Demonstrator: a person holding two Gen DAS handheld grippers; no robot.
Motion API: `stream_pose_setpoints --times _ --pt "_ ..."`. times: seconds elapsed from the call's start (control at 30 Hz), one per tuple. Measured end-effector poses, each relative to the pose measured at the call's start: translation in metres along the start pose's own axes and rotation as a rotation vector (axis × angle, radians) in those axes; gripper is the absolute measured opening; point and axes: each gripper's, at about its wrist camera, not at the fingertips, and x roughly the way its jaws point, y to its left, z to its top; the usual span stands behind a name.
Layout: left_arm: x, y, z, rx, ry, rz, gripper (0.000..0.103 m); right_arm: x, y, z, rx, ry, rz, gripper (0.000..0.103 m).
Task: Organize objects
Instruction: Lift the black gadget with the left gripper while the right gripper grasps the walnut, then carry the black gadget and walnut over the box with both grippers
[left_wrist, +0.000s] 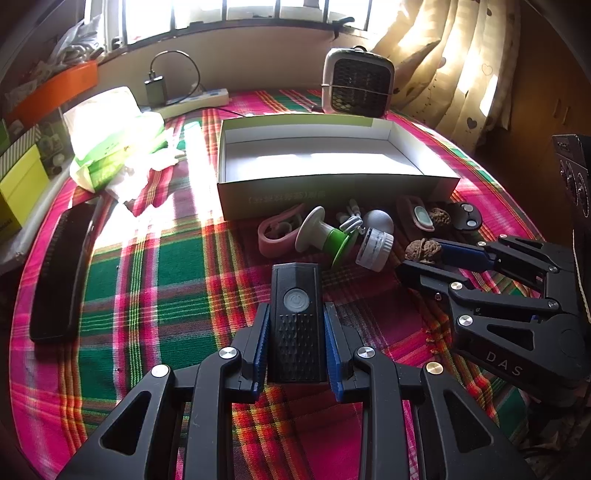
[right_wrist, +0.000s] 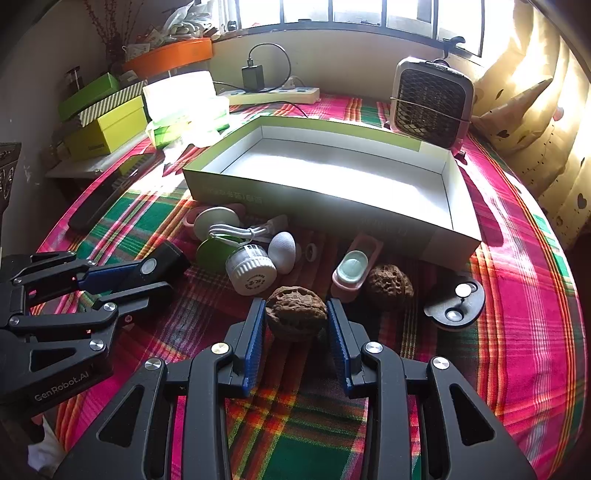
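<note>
Jaws clamped — left gripper (left_wrist: 295, 328) on flashlight (left_wrist: 295, 321), right gripper (right_wrist: 295, 332) on walnut (right_wrist: 295, 312) — near box (right_wrist: 295, 201).

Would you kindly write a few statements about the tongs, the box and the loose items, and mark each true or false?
1. The left tongs grip a black light. True.
2. The right tongs are empty. False: they flank a walnut.
3. The box holds several items. False: it looks empty.
4. A second walnut lies on the cloth. True.
5. The fan is inside the box. False: it stands behind it.
</note>
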Motion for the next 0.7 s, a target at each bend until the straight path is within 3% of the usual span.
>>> stream_pose_setpoints --times 0.7 --pt "-0.023 -0.001 0.031 0.003 -0.049 -0.022 0.024 -0.024 -0.003 0.017 -0.017 -0.062 0.003 0.034"
